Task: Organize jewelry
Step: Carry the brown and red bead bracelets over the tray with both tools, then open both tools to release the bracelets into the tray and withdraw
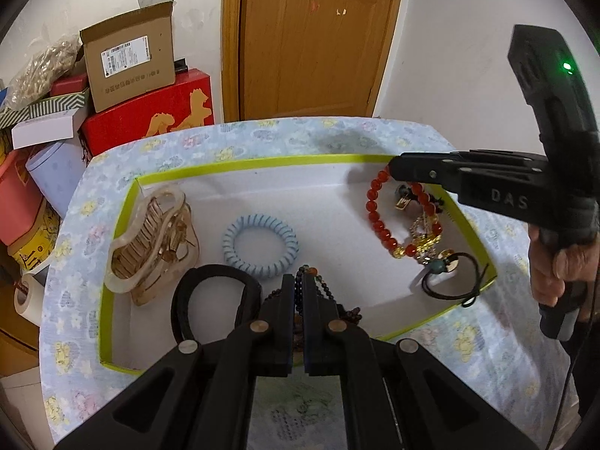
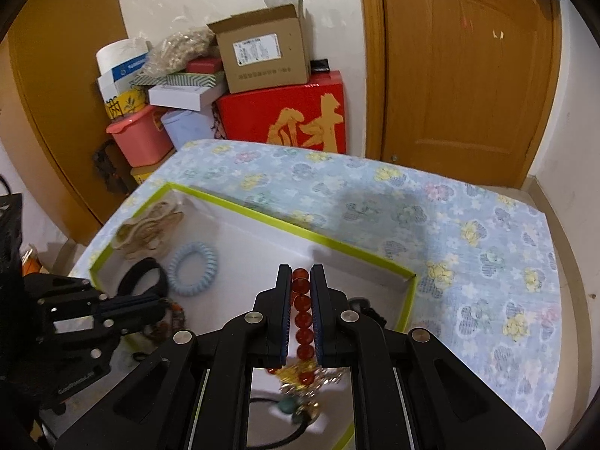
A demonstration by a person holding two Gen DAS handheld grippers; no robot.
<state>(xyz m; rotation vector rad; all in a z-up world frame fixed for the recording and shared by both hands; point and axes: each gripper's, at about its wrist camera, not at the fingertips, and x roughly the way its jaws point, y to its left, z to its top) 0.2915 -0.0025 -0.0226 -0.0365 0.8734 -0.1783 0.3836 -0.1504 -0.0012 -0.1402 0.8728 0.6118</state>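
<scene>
Jewelry: spread inside a shallow white tray with a lime-green rim, set on a floral blue cloth.
Red bead bracelet: far right part of the tray, tangled with gold charms and a black cord; some of its beads run between the right gripper's pads.
Right gripper: narrowed onto the red bead bracelet, pads pressing its beads from both sides.
Dark bead strand: near edge of the tray at its middle, partly hidden by the fingers.
Left gripper: nearly closed, apparently pinching the dark bead strand, though contact is hard to confirm.
Blue coil hair tie: middle of the tray, lying flat and untouched.
Beige hair claw: left side of the tray.
Black band: near left, just beside the left gripper.
Hand: at the right, grasping the right gripper's handle.
</scene>
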